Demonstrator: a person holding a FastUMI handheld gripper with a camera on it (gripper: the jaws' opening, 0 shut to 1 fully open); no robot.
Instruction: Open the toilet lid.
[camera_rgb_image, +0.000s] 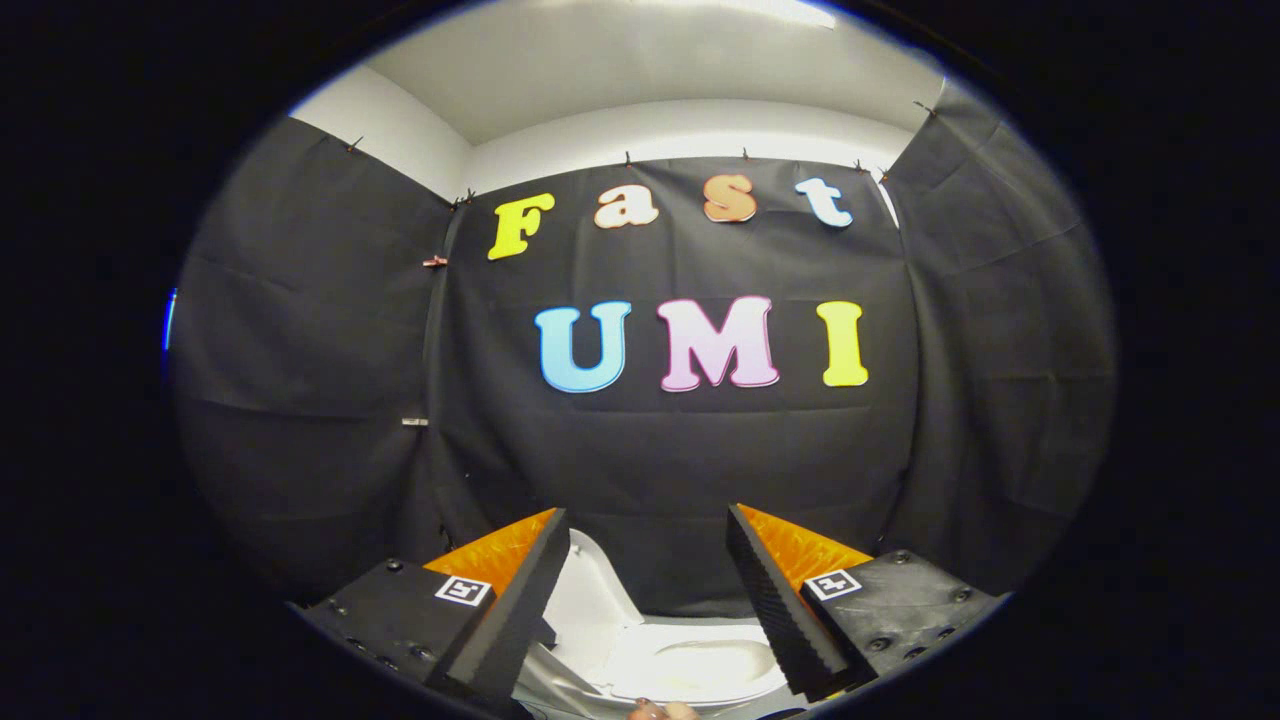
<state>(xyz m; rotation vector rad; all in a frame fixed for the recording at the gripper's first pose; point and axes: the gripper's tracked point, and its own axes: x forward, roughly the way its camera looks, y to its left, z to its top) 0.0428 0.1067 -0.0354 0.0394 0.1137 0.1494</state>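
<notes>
The gripper (648, 545) hung above the toilet w/ its fingers spread wide apart, nothing between them. Below and between the fingers sat the white toilet bowl (700, 665), its seat ring and inner basin exposed. The toilet lid (590, 600) looked already raised — a white panel standing up and leaning toward the left finger, close beside that finger's inner face; whether it touched the finger couldn't be told. The black cloth booth wall (680, 460) stood beyond the bowl, w/ a pale room wall (690, 125) above it.

Judging from this, the opening was largely done; the step in hand seemed to be letting the lid settle and clearing off. To do that well: keep the fingers spread so neither pad snags the lid edge, back off along the line of the fingers rather than sideways, and check the lid rests past upright before leaving it — if it sat short of balance it could drop shut on the bowl. A small pinkish thing at the bowl's near rim, poss. a fingertip, was too cut off to identify.
</notes>
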